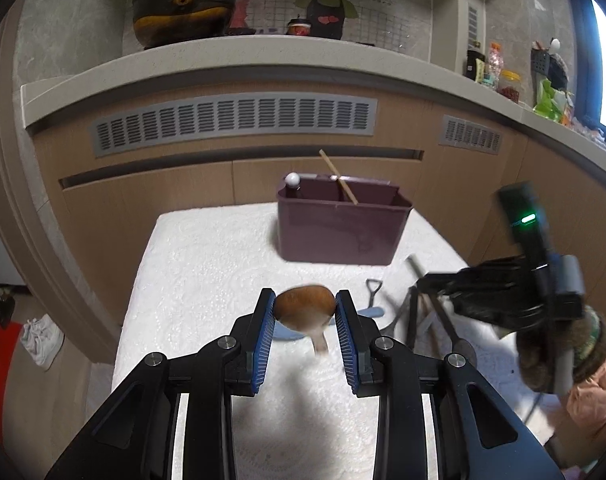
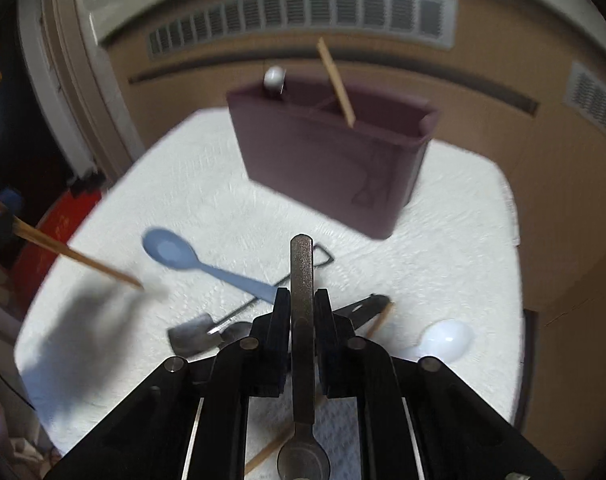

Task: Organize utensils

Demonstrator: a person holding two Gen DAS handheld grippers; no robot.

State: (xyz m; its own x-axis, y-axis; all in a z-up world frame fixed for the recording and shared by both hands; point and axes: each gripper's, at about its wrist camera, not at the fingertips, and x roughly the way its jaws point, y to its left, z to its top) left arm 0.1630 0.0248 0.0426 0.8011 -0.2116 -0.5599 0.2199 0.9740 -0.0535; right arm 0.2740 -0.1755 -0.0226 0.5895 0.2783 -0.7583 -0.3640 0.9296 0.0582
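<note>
We hold a wooden spoon (image 1: pixel 305 308) clamped by its bowl in the left gripper (image 1: pixel 305 312). The right gripper (image 2: pixel 302 304) pinches a metal spoon (image 2: pixel 301 280) handle, both near the maroon caddy (image 1: pixel 339 224).

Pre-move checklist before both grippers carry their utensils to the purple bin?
1. Left gripper closed on wooden spoon bowl: ok.
2. Right gripper shut on metal spoon handle: ok.
3. Metal spoon clear of the pile, including the small shovel: cannot tell.
4. Purple bin upright on the white cloth, top open: ok.
5. Free space in the bin: ok; only a chopstick and a white-knobbed item stand there.
6. Left grip firmness: cannot tell, spoon blurred.
</note>
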